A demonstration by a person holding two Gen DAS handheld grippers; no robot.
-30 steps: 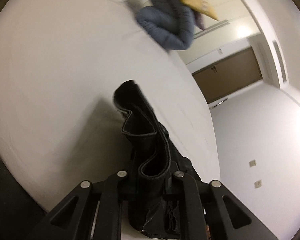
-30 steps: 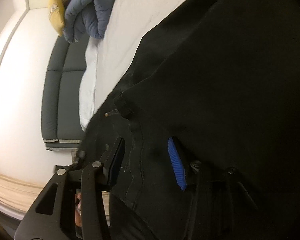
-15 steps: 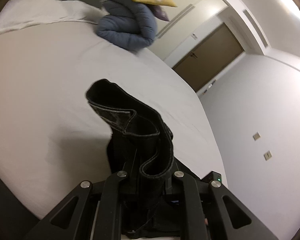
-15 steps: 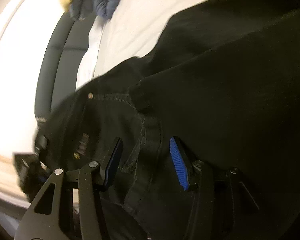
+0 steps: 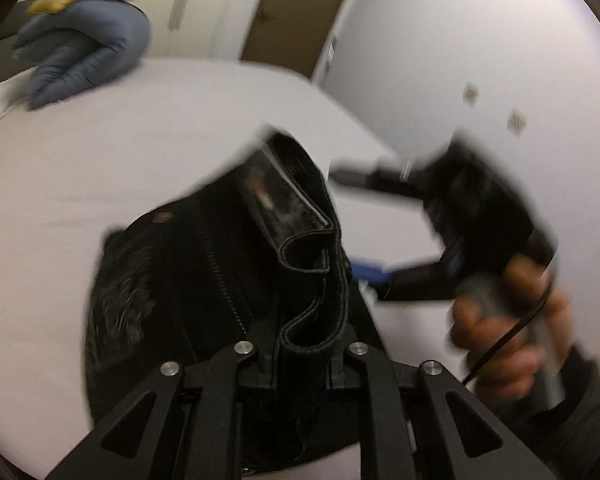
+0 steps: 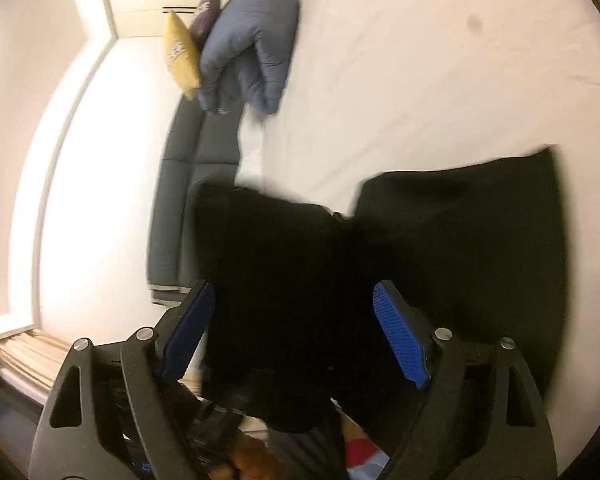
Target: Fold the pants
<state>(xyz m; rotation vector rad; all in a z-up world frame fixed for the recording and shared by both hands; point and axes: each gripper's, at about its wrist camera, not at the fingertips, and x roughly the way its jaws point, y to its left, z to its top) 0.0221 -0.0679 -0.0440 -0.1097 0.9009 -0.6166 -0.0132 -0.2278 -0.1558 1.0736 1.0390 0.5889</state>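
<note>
Left tongs (image 5: 306,354): clamped on a bunched hem of the black pants (image 5: 204,288), as a second ago; now carried across toward the right tongs.
Right tongs (image 6: 296,340): jaws opening, blue pads (image 6: 400,340) clear of the cloth they pinched a moment ago. Nothing gripped.
Pants: lying on the white bed (image 6: 420,80), one end lifted by the left tongs.
Beyond: blue duvet (image 6: 252,48), yellow pillow (image 6: 180,56).
Reading: one fold appears laid and released; the right tongs are free to regrasp.
</note>
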